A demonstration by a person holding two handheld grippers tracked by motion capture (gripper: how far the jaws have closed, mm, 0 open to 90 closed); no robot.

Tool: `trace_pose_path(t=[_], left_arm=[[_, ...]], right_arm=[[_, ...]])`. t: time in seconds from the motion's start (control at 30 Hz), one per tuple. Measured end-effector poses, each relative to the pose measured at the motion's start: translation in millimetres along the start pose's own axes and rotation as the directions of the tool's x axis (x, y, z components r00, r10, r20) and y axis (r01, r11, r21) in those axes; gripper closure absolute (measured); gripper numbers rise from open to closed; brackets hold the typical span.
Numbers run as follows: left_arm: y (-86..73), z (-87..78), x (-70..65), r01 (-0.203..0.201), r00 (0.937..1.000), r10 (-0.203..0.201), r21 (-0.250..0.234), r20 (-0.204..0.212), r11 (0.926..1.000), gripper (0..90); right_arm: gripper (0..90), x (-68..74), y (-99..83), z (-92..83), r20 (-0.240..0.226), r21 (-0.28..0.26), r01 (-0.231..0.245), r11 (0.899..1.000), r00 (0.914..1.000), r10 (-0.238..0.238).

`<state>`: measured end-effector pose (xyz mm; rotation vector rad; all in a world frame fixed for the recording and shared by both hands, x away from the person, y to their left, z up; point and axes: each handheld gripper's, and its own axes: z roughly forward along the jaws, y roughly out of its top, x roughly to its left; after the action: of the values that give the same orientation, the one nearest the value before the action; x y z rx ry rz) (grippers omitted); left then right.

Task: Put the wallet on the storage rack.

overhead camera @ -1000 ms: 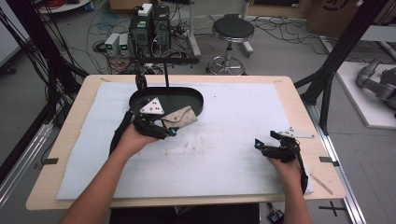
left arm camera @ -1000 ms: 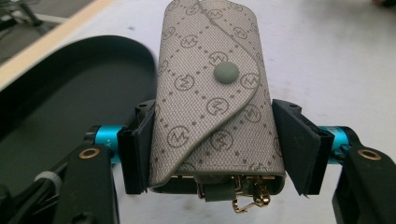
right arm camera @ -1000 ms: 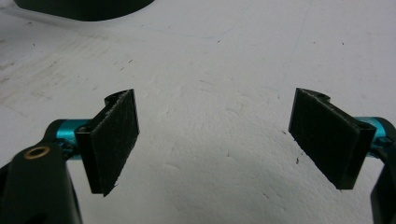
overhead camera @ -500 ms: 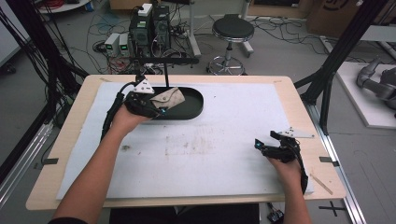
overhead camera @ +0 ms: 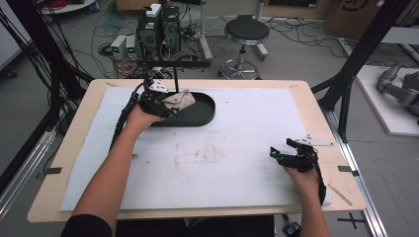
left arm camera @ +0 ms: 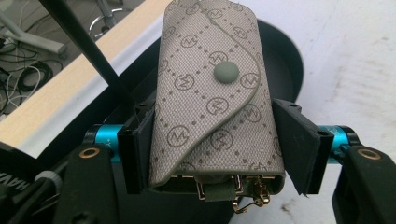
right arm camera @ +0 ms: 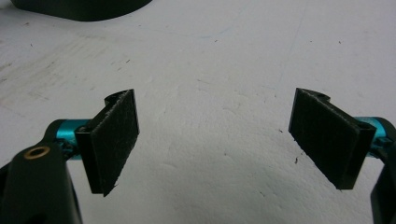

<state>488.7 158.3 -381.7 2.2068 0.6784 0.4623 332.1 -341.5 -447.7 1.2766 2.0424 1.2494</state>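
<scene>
A beige monogram key pouch [left arm camera: 215, 98] with a round snap button sits between the pads of my left gripper [left arm camera: 212, 149], which is shut on its two sides. In the high view the left gripper [overhead camera: 165, 104] holds the pouch [overhead camera: 179, 100] over the left end of a black oval tray [overhead camera: 197, 111] at the back of the white mat. My right gripper [right arm camera: 231, 140] stands open just above the mat with nothing between its pads; the high view shows the right gripper [overhead camera: 291, 155] near the table's right edge.
A thin black post [overhead camera: 175, 79] rises behind the tray and crosses the left gripper view. The white mat [overhead camera: 222, 153] covers most of the wooden table. A stool [overhead camera: 245, 32], power units and cables lie on the floor beyond the table.
My left hand has carried the pouch away from me and to the left, from the tray's front middle to over its left end. The right hand has kept still.
</scene>
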Motion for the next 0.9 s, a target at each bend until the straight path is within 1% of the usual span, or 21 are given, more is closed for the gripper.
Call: trace_pose_path(t=[0.1,0.2,0.3,0.37,0.5,0.6,0.63,0.73,0.8,0.9], left_arm=[[-3.7,9.0,6.8,0.009,0.9999,-0.009,0.025,-0.011,0.9996,35.6],[-9.8,18.2,14.5,0.041,0.9989,-0.04,0.02,-0.022,0.999,35.6],[-15.9,27.7,19.5,0.042,0.9987,-0.04,0.052,-0.03,0.9977,35.6],[-19.8,33.5,20.6,0.058,0.9979,-0.055,0.073,-0.034,0.9956,35.6],[-24.1,41.3,22.1,0.06,0.9976,-0.056,0.105,-0.041,0.9926,35.5],[-26.0,46.0,22.2,0.071,0.997,-0.067,0.124,-0.038,0.9897,35.4],[-26.5,47.3,22.2,0.069,0.9973,-0.065,0.133,-0.035,0.9886,35.4],[-27.4,49.1,22.5,0.079,0.9966,-0.075,0.135,-0.033,0.9877,35.3],[-27.9,50.6,22.4,0.077,0.9967,-0.071,0.157,-0.038,0.9847,34.8],[-28.4,53.0,21.7,0.092,0.995,-0.085,0.162,-0.053,0.9825,32.0]], right_arm=[[16.4,0.3,-0.2,-1.4,-0.004,-0.002,-0.005,1.0,1.0,0.005],[16.4,0.0,-0.2,-1.3,-0.005,-0.001,-0.003,1.0,1.0,0.003],[16.4,-0.1,-0.3,-0.4,-0.006,0.003,-0.003,1.0,1.0,0.003],[16.4,-0.5,-0.3,-0.1,-0.006,0.0,-0.002,1.0,1.0,0.002],[16.4,-0.2,-0.3,0.0,-0.009,0.002,-0.001,1.0,1.0,0.001],[16.4,0.2,-0.3,0.0,-0.007,0.001,0.002,1.0,1.0,-0.002],[16.4,0.2,-0.4,-0.1,-0.006,0.002,0.004,1.0,1.0,-0.004],[16.4,0.4,-0.3,-0.1,-0.006,0.003,0.004,1.0,1.0,-0.004],[16.4,0.4,-0.3,0.0,-0.006,0.004,0.004,1.0,1.0,-0.004],[16.4,0.4,-0.3,0.0,-0.006,0.004,0.003,1.0,1.0,-0.003]])
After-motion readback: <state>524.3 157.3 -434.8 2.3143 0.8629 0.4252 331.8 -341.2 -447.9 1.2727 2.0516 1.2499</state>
